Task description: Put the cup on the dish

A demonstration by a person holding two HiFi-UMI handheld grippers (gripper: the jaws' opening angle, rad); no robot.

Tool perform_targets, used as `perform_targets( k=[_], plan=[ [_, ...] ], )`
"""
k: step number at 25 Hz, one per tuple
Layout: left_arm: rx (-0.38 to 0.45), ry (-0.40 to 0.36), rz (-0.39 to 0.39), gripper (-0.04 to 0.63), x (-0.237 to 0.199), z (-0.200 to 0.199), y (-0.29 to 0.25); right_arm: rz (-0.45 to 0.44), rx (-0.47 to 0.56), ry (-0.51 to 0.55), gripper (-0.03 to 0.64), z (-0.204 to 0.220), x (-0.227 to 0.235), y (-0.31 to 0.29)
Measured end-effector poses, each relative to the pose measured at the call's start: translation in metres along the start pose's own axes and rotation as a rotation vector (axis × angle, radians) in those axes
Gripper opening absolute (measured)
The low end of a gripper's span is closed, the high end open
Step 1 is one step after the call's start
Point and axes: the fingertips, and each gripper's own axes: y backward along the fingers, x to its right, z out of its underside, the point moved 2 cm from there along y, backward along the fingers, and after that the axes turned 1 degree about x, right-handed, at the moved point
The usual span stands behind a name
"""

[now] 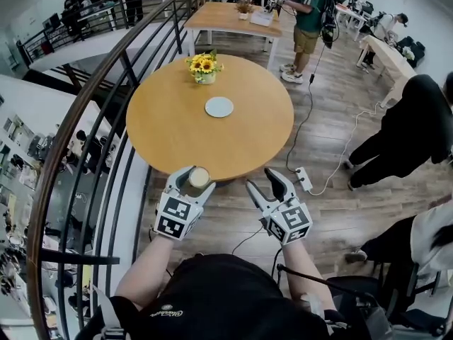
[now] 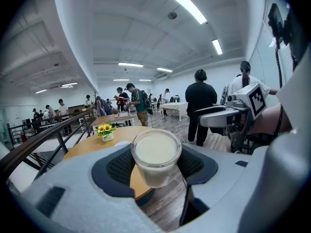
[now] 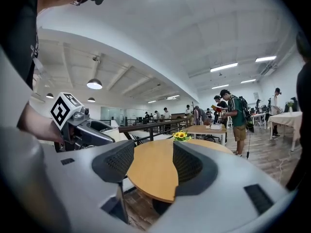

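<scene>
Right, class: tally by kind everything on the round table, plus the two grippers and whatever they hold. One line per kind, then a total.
Dish: 1
Sunflower pot: 1
Cup: 1, in the left gripper
Grippers: 2, counting the open right gripper
Total: 5

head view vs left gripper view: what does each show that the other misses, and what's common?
Head view only: the white power strip on the wood floor, and the person's black-shirted torso.
Left gripper view only: the long ceiling strip lights, and the dark ribbed pads pressing both sides of the clear cup of milky liquid.
Both: that cup held in the left gripper, the round wooden table, the sunflowers in a small vase, and the right gripper.
</scene>
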Motion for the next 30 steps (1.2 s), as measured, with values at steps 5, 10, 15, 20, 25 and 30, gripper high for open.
perform_targets(
  k=[5, 10, 15, 20, 25, 30],
  plan=[
    [0.006, 0.001, -0.022, 0.265, 0.018, -0.007, -0.009, -0.018, 0.001, 0.008, 0.249, 0.004, 0.015, 0.015],
    [0.014, 0.015, -0.054, 0.265, 0.033, -0.002, -0.01, -0.051, -0.011, 0.023, 0.249, 0.015, 0.017, 0.03],
    [0.017, 0.016, -0.059, 0.265, 0.044, -0.011, -0.015, -0.061, -0.003, 0.035, 0.249, 0.009, 0.028, 0.036],
    [0.014, 0.032, -0.075, 0.265, 0.039, -0.001, -0.018, -0.081, -0.006, 0.042, 0.25, 0.018, 0.025, 0.031],
    [0.007, 0.039, -0.073, 0.265, 0.032, 0.003, -0.028, -0.072, -0.008, 0.05, 0.249, 0.022, 0.034, 0.023],
    [0.017, 0.035, -0.062, 0.265, 0.019, -0.009, -0.049, -0.075, -0.014, 0.06, 0.249, 0.015, 0.049, 0.005]
  ],
)
